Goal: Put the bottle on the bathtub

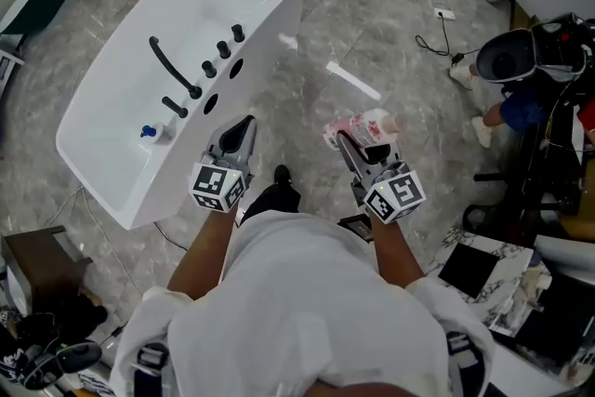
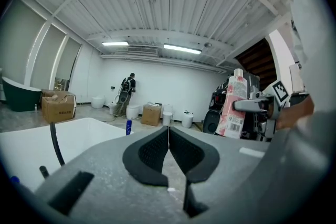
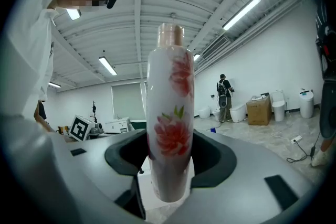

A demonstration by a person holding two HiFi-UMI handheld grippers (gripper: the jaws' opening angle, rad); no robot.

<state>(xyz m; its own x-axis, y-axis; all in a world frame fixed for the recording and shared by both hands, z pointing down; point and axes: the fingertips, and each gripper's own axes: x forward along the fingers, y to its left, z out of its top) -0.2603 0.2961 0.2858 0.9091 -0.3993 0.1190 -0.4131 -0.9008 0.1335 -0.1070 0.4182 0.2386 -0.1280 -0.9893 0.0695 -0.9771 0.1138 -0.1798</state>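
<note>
Grey marble floor (image 1: 372, 23) surrounds the white bathtub (image 1: 112, 98) at ten o'clock. Beside its rim the left gripper (image 1: 244, 125) hangs empty, fingers together; at three o'clock the right gripper (image 1: 353, 144) clamps its fingers on the floral bottle (image 1: 370, 124). Carry it upright to the flat rim, lowering gently.
</note>
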